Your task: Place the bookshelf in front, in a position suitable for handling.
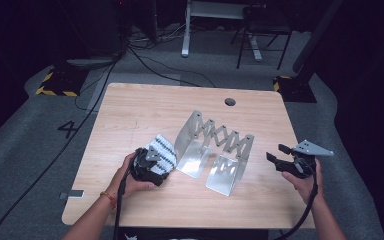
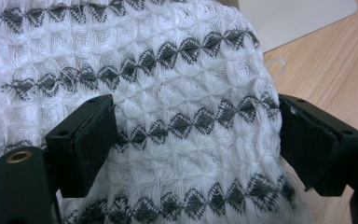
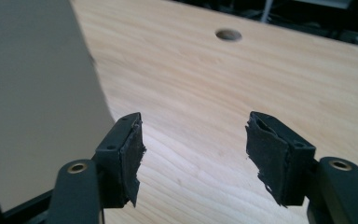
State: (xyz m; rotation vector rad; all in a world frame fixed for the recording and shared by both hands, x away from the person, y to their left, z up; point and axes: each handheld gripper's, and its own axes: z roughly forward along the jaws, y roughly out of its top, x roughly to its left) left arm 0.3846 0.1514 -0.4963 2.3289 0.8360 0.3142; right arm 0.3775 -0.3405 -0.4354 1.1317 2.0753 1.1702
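Observation:
A white waffle-weave cloth (image 1: pixel 162 150) with dark zigzag stripes lies on the wooden table (image 1: pixel 145 105), just left of a folding metal rack (image 1: pixel 215 145). My left gripper (image 1: pixel 152 162) sits low on the cloth's near edge. In the left gripper view the cloth (image 2: pixel 182 70) lies between and beneath the jaws of my left gripper (image 2: pixel 198 135), which stand wide apart and open. My right gripper (image 1: pixel 276 154) hovers right of the rack. It is open in the right gripper view (image 3: pixel 193 140), with bare wood between the jaws and the rack's end plate (image 3: pixel 32 93) close on its left.
The rack's plates stand spread on a scissor link across the table's middle. A round cable hole (image 1: pixel 230 102) is near the far edge. Bare wood runs along the back and front of the table. Cables and chair legs are on the floor beyond.

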